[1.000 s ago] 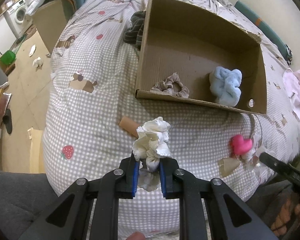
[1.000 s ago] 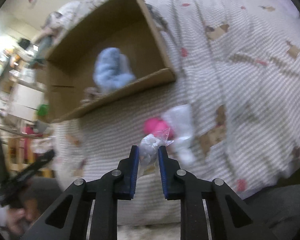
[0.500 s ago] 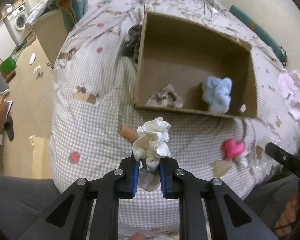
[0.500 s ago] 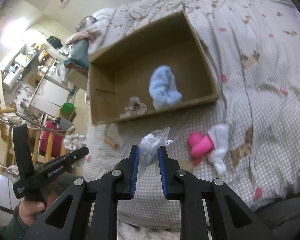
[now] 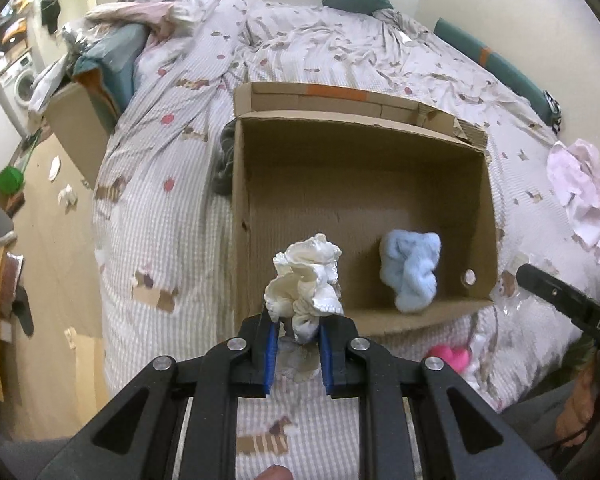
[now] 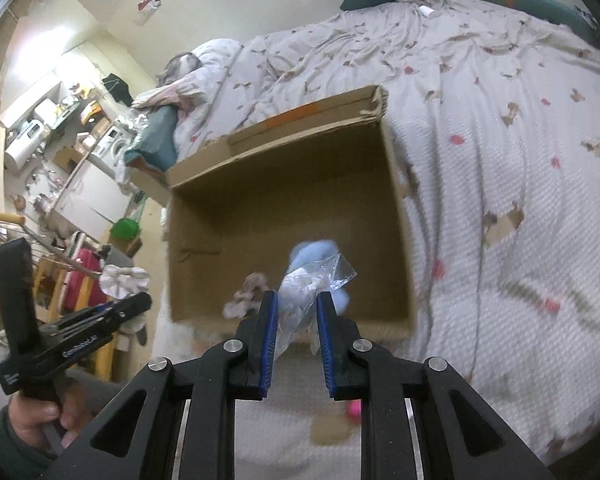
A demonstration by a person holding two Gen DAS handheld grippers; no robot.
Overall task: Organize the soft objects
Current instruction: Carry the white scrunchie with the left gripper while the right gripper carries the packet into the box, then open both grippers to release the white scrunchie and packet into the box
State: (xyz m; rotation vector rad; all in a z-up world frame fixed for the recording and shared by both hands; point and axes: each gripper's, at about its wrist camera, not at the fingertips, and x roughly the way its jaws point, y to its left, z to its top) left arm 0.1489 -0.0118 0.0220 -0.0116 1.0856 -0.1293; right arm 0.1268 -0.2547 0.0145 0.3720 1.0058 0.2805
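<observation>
Covering the bed, a checked quilt [image 5: 172, 216] bears a cardboard box [image 5: 240, 240].

White letters "DAS" show on the black body of the right tool [image 5: 568, 304], seen at the right edge of the left wrist view; the rest is cut off. In the right wrist view the left tool [image 6: 66, 340], at lower left, carries white lettering too blurred to read.
</observation>
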